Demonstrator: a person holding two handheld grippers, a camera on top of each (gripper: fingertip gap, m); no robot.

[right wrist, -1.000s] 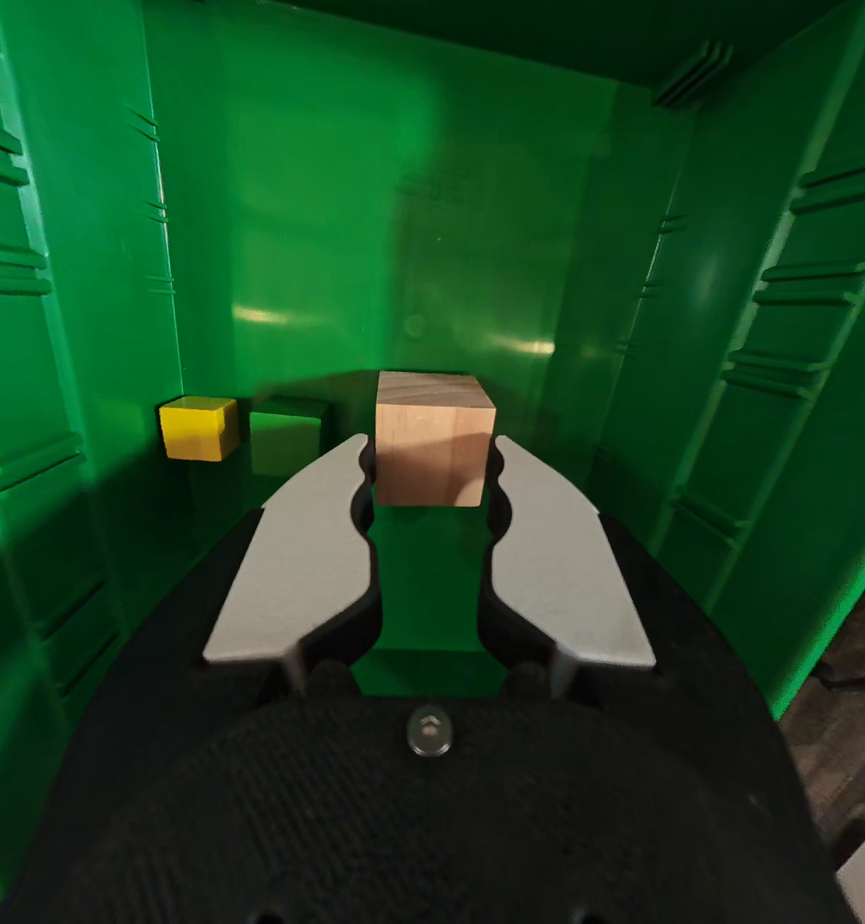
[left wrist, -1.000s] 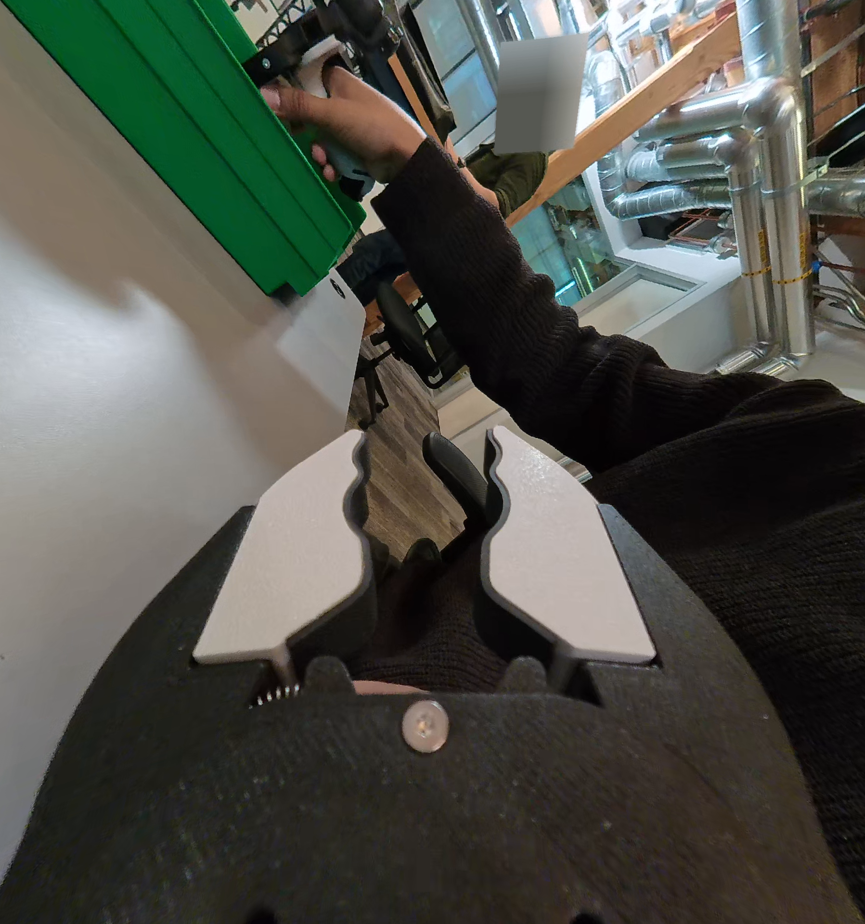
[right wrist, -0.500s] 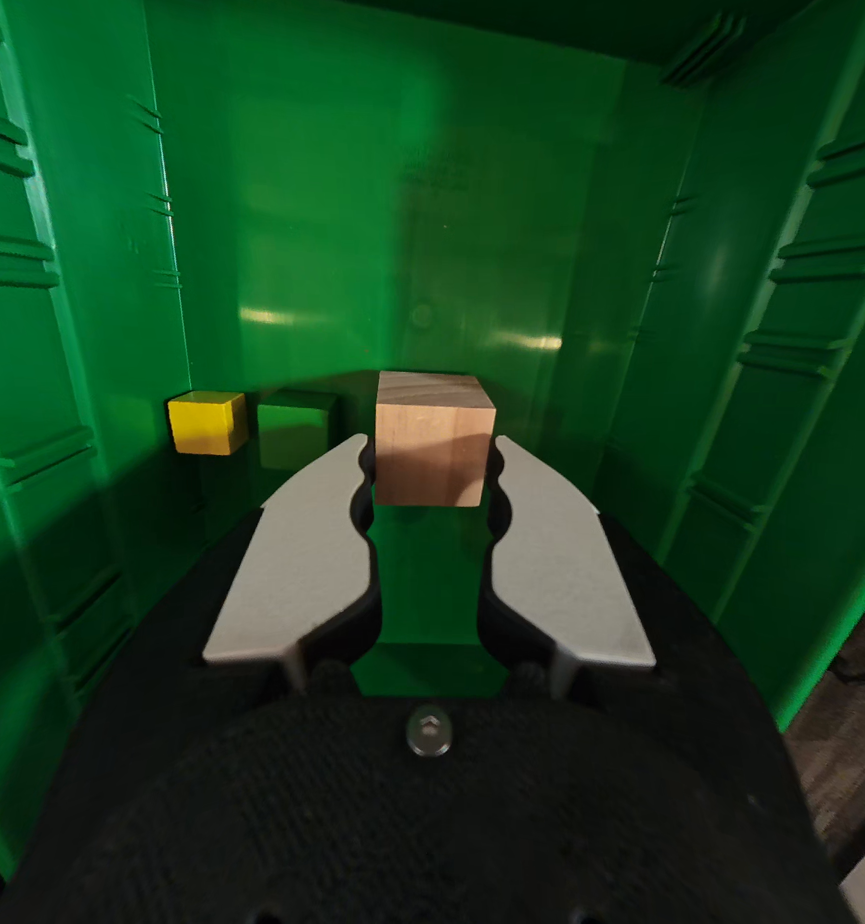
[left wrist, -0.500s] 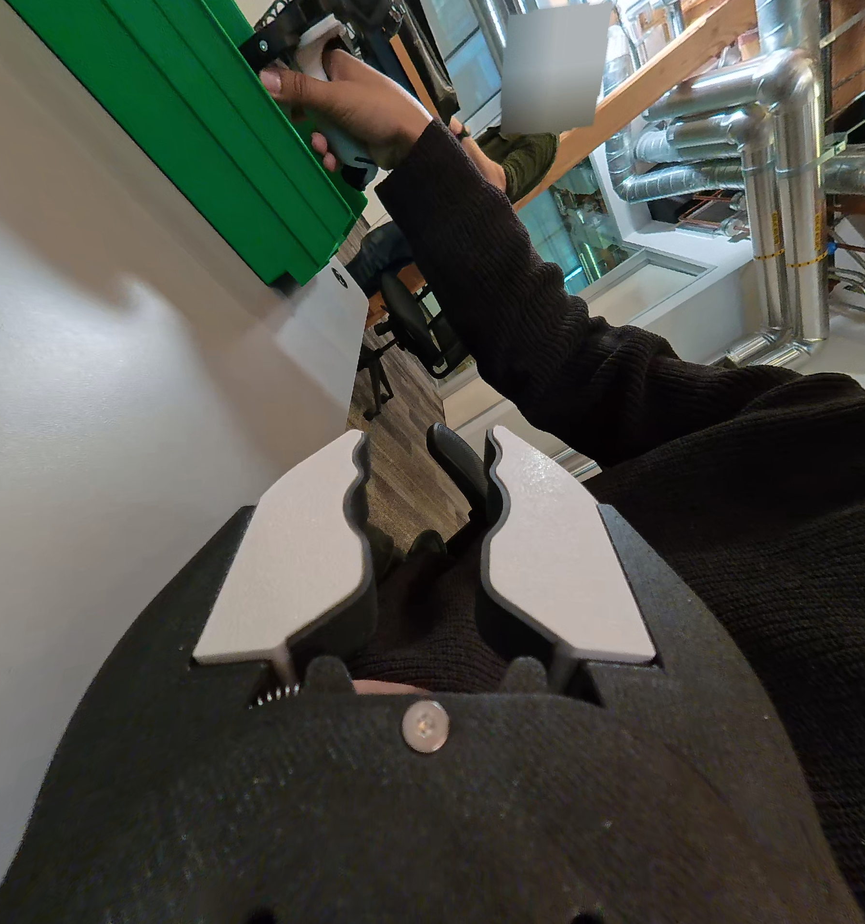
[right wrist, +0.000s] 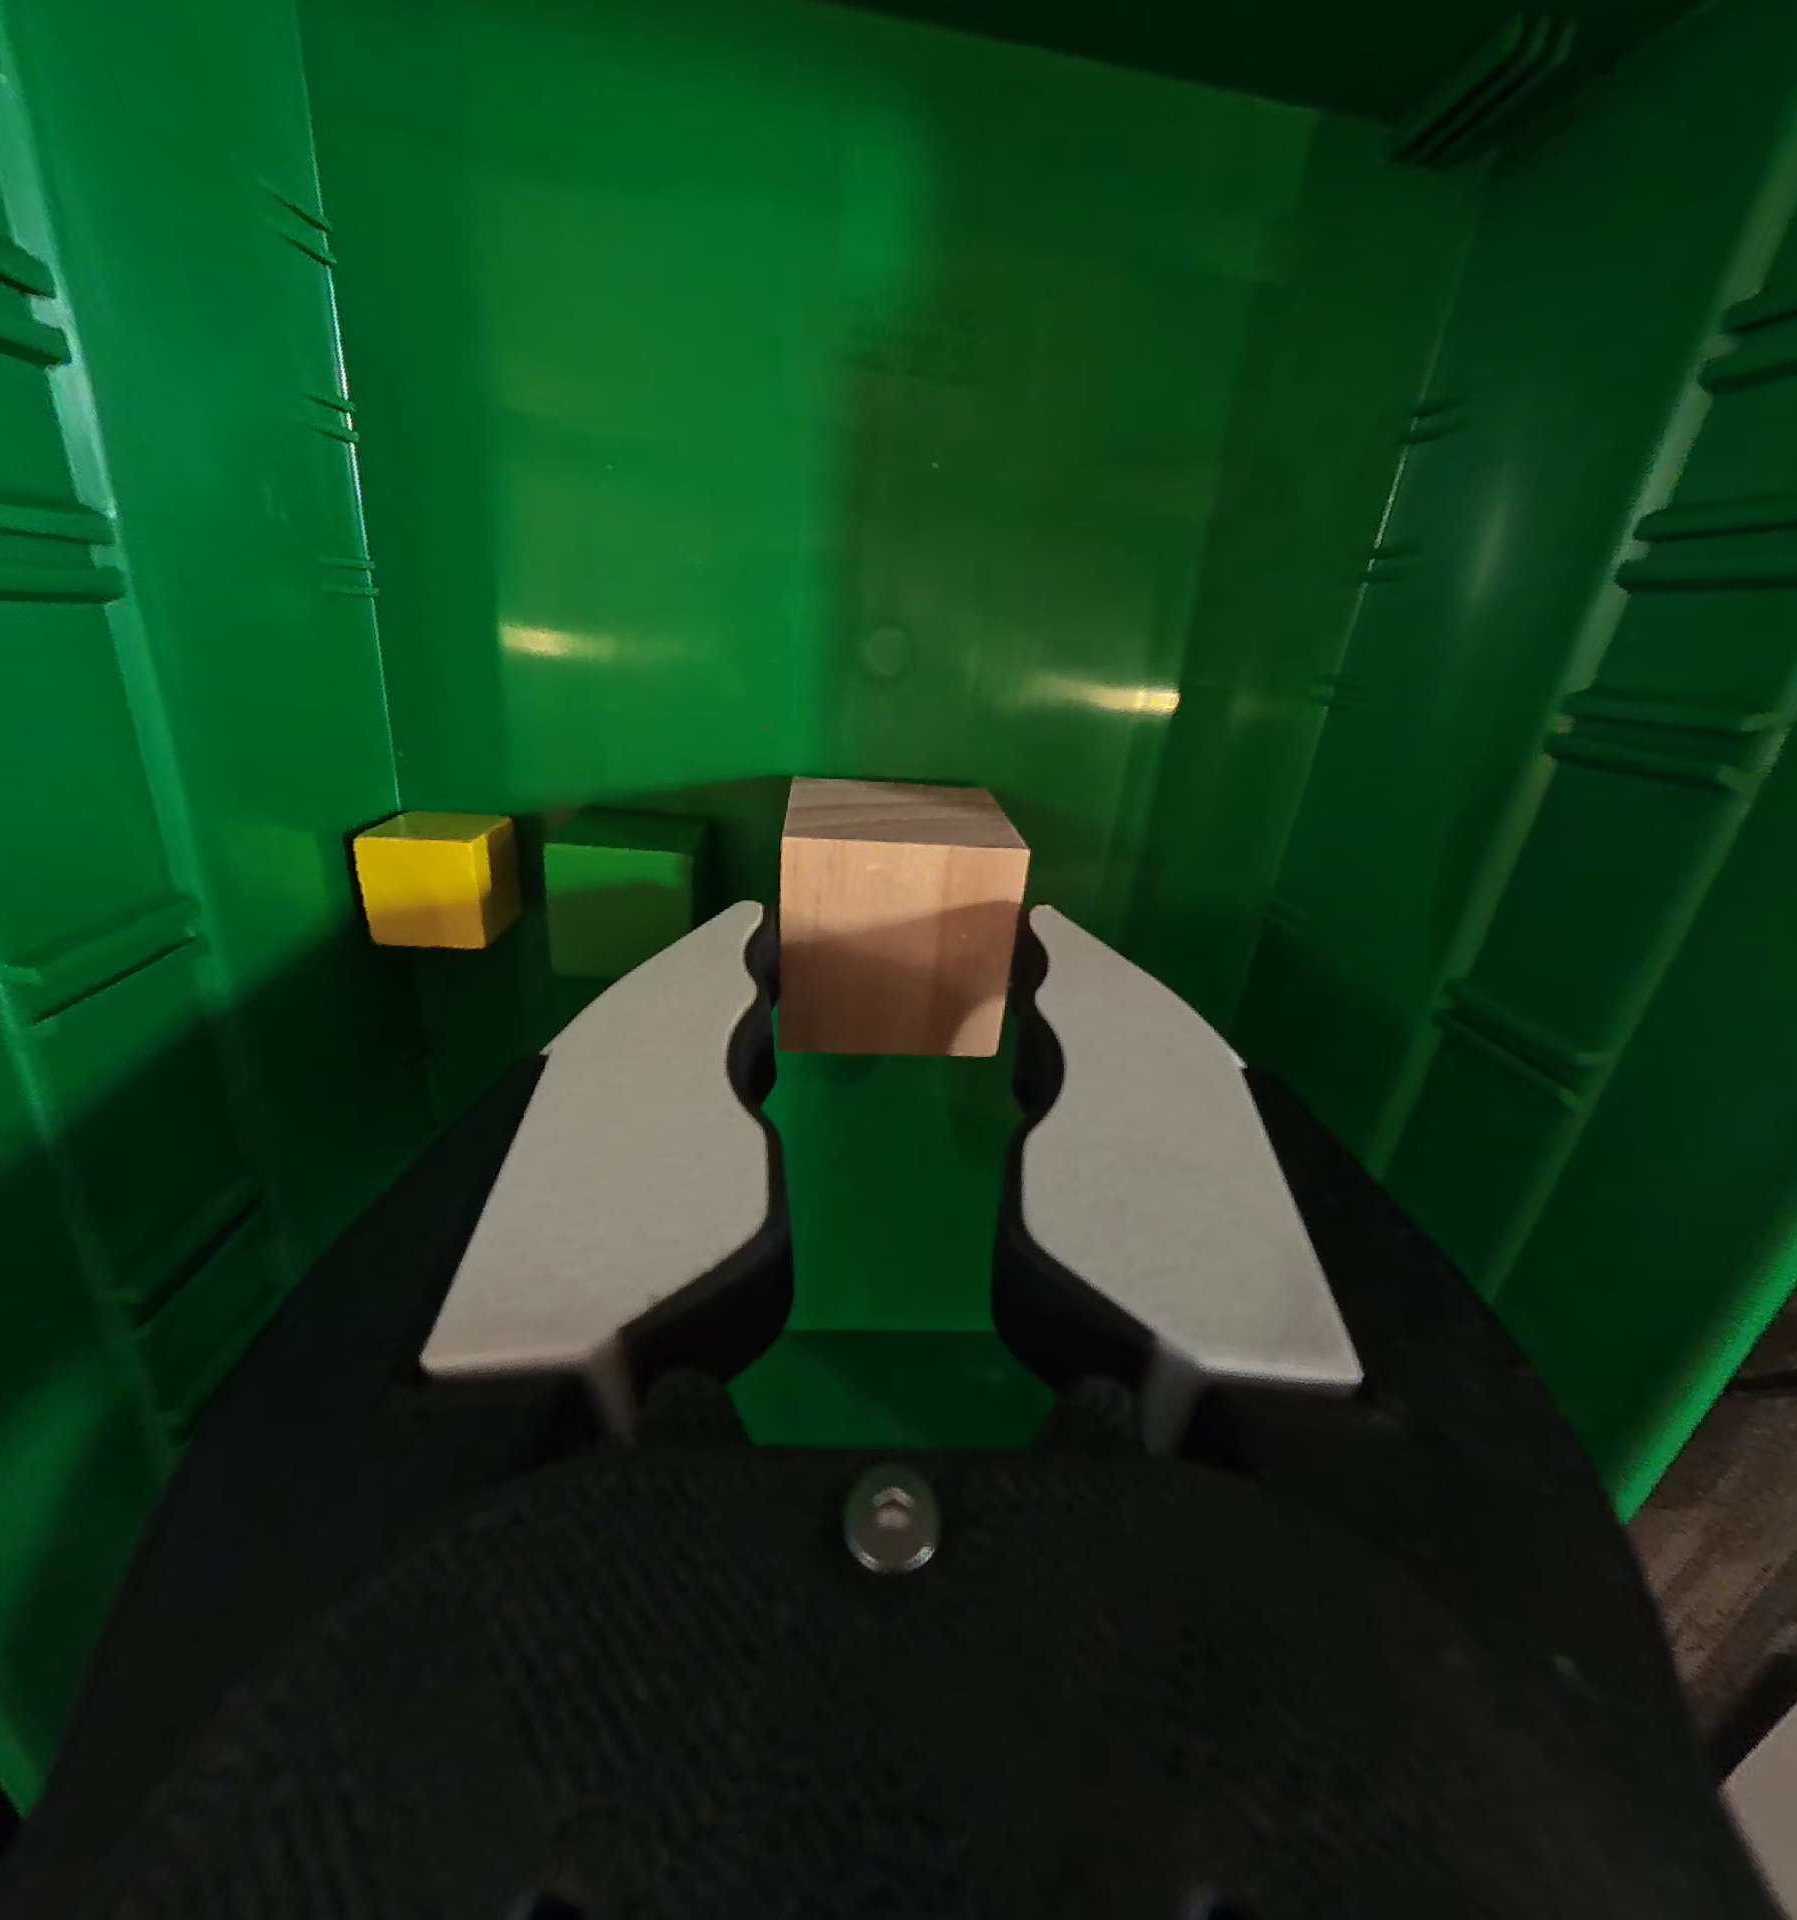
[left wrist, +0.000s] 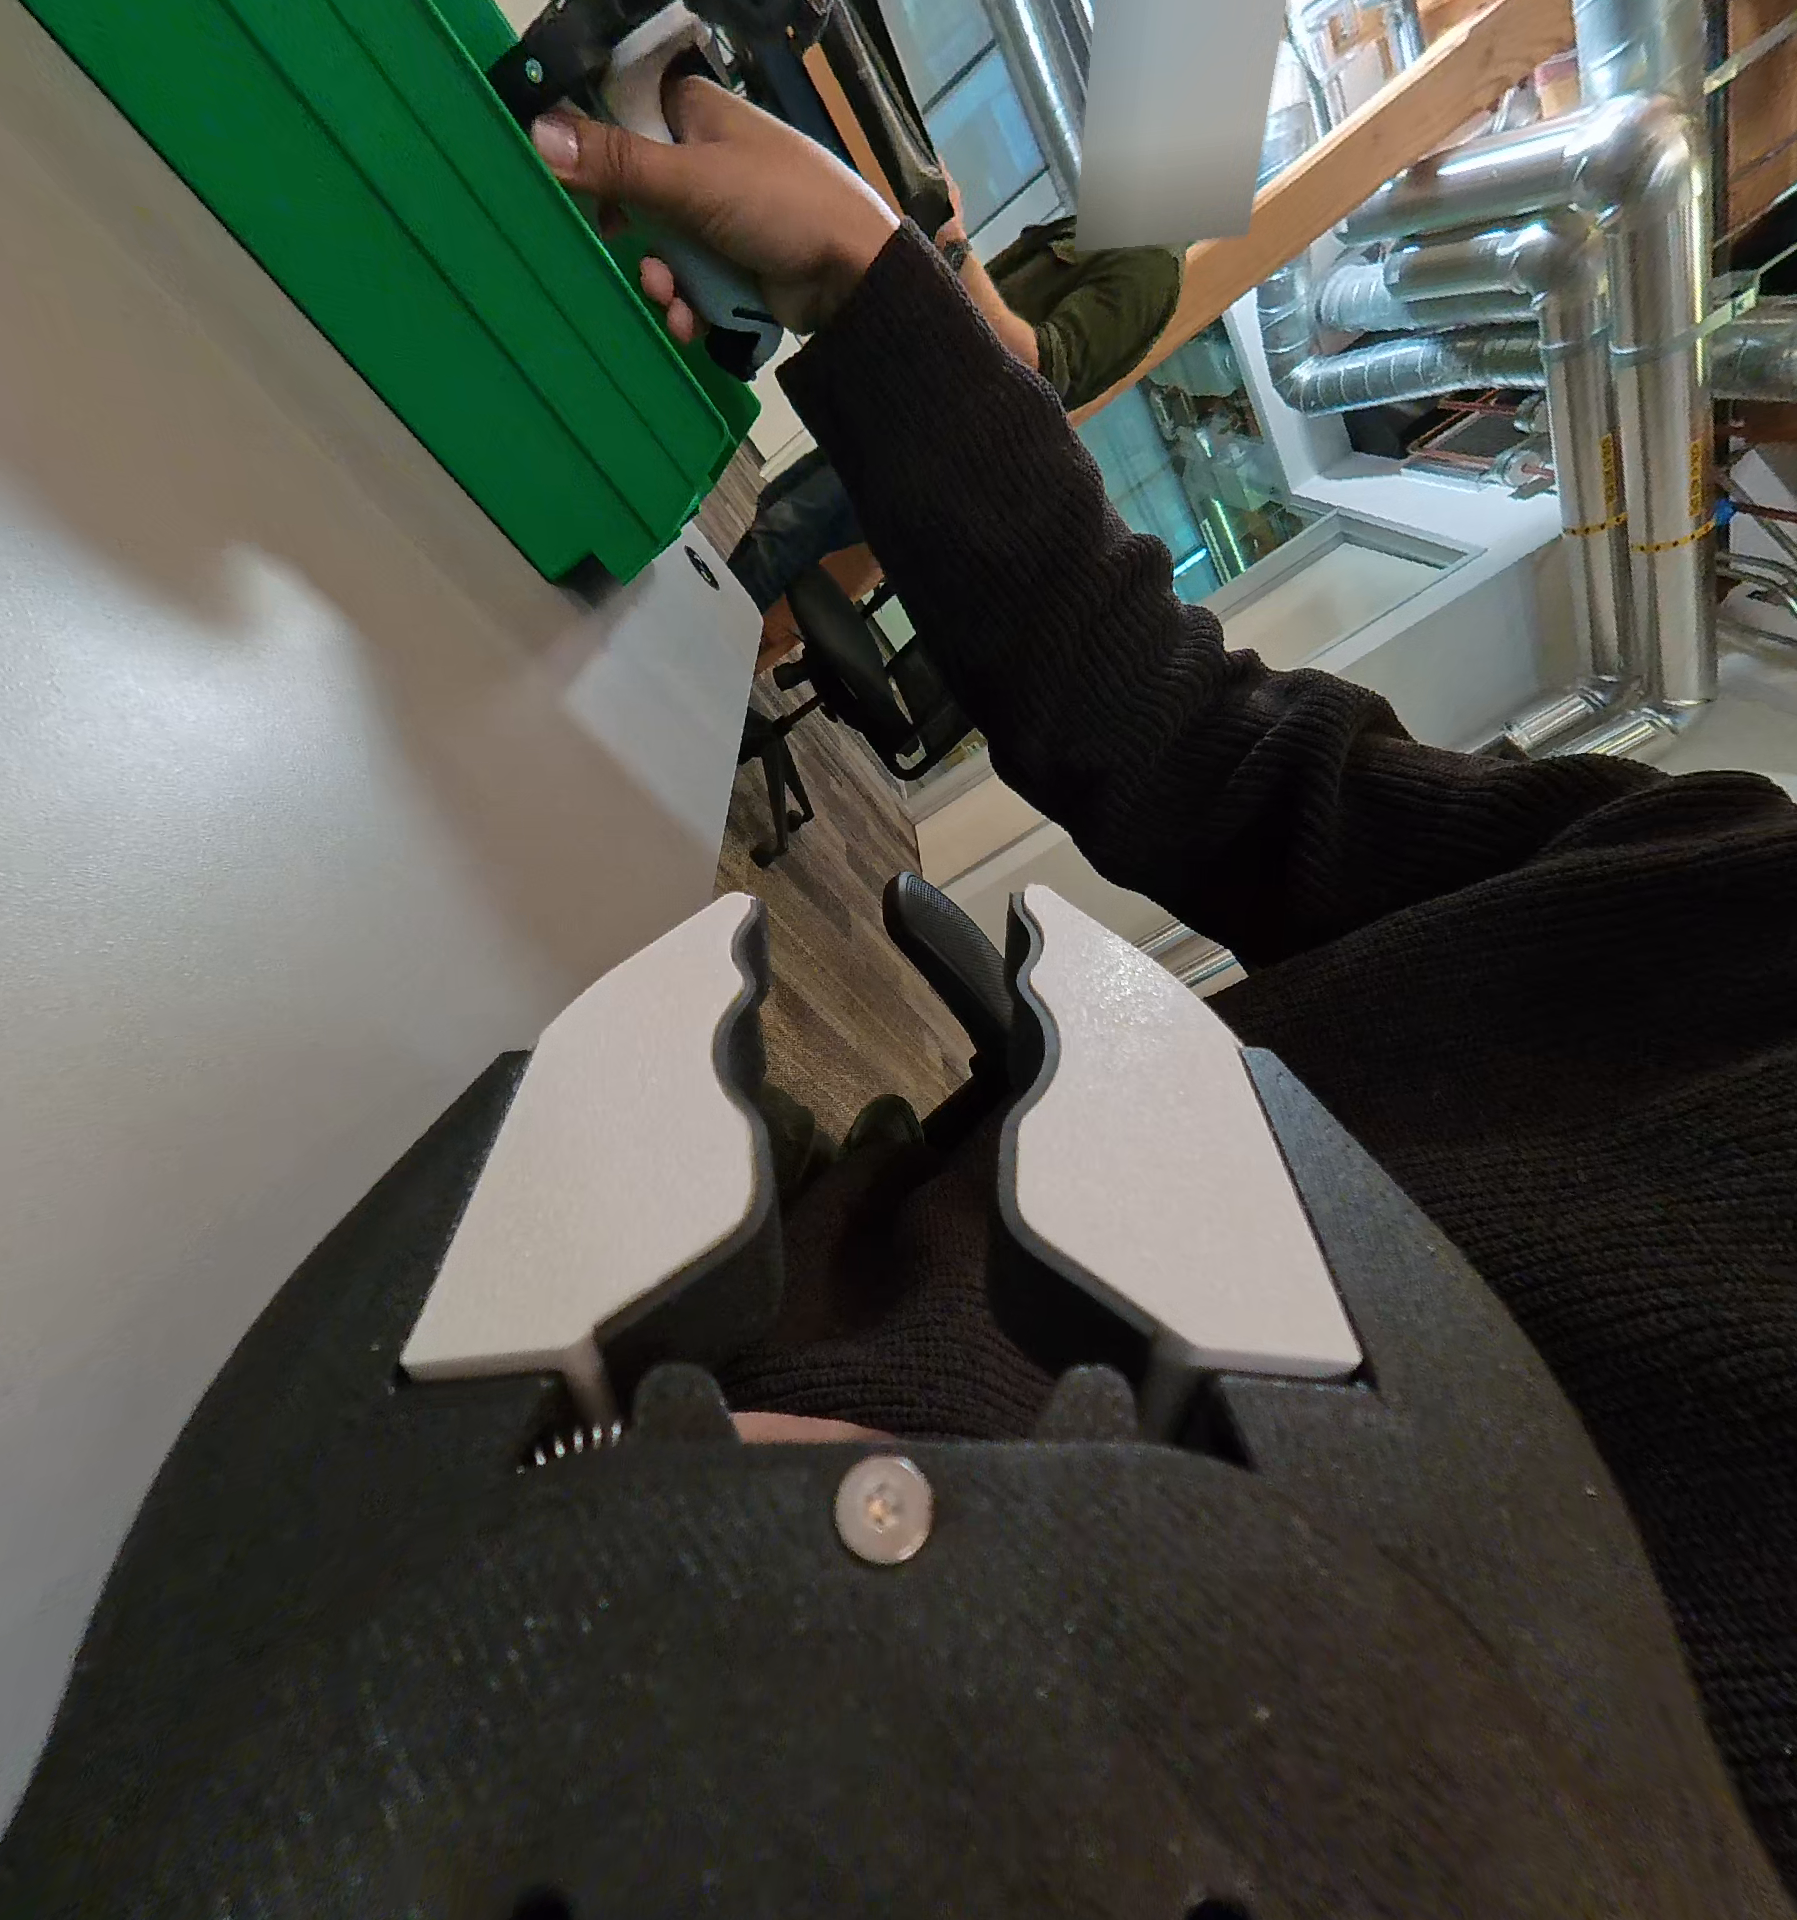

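Observation:
My right gripper (right wrist: 894,920) is inside a green plastic bin (right wrist: 665,468) and is shut on a plain wooden cube (right wrist: 899,935), which sits between its fingertips. A yellow cube (right wrist: 435,881) and a green cube (right wrist: 619,894) lie on the bin floor to the left, against the left wall. My left gripper (left wrist: 883,920) is open and empty beside the edge of a white table (left wrist: 198,831), close to a person's black sleeve (left wrist: 1496,1039). In the left wrist view a hand (left wrist: 728,197) holds the right gripper's handle at the rim of the bin (left wrist: 374,260).
The bin walls close in on both sides of the right gripper. In the left wrist view a black office chair (left wrist: 852,675) stands on wood flooring beyond the table edge, a black armrest (left wrist: 951,956) lies between the fingers, and silver pipes (left wrist: 1621,312) run along the far wall.
The right gripper has shifted slightly inside the bin with the wooden cube still in it. The yellow and green cubes sit a little further right in view. The left gripper's view has tilted slightly.

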